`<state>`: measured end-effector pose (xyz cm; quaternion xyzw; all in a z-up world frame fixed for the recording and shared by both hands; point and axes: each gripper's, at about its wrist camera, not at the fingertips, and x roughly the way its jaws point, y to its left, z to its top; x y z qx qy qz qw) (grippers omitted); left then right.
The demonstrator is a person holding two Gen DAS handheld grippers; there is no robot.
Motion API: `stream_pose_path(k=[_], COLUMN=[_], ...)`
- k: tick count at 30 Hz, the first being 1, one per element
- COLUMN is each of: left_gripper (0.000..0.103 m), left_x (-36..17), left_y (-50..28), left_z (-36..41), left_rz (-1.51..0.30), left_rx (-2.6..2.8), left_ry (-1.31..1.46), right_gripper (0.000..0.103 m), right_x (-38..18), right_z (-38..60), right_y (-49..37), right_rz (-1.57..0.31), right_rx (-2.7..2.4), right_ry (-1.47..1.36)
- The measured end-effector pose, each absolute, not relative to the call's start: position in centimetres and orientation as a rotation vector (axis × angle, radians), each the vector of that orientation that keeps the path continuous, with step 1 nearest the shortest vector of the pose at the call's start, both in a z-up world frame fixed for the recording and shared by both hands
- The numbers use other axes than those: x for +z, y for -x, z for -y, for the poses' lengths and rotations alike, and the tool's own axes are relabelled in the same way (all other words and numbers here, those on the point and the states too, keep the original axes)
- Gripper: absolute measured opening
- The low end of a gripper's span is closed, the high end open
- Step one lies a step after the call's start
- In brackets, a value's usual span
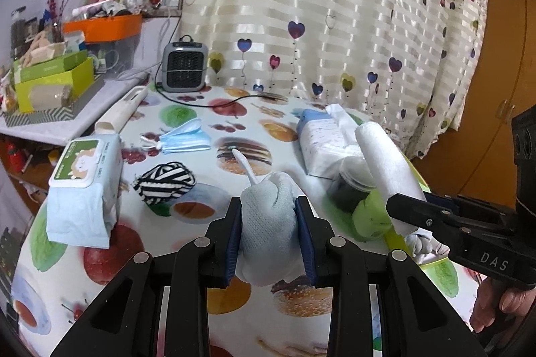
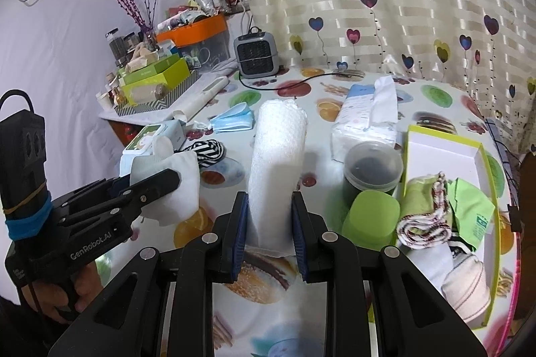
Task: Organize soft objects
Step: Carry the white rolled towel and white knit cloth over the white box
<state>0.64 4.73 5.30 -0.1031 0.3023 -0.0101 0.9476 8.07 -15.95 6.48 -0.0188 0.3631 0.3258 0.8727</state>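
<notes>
My left gripper (image 1: 268, 216) is shut on a bunched white cloth (image 1: 266, 223), held above the fruit-print table; it also shows in the right wrist view (image 2: 177, 186). My right gripper (image 2: 269, 216) is shut on a rolled white towel (image 2: 276, 156) that stands upright between its pads; the roll also shows in the left wrist view (image 1: 385, 166). A green-rimmed box (image 2: 449, 149) at the right holds folded cloths (image 2: 425, 216). A striped black-and-white cloth (image 1: 165, 181) and a blue face mask (image 1: 182, 139) lie on the table.
A wet-wipes pack (image 1: 83, 189) lies at the left. A tissue pack (image 2: 365, 119), a dark jar (image 2: 372, 169) and a green lid (image 2: 372, 216) sit near the box. A small heater (image 1: 184, 67) stands at the back. A cluttered shelf (image 1: 50, 82) is left of the table.
</notes>
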Motion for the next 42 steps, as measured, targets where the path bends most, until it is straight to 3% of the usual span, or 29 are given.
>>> stream_pose_path(k=[42], left_gripper=[0.030], left_x=[7.1], left_y=[-3.9], left_z=[3.5], left_rz=[-0.618], left_rx=[-0.177], left_ry=[0.111], right_gripper=[0.026], right_x=[6.8], right_z=[26.0], right_y=[-9.3], right_rz=[-0.722], right_rx=[0.512], right_ry=[-0.096])
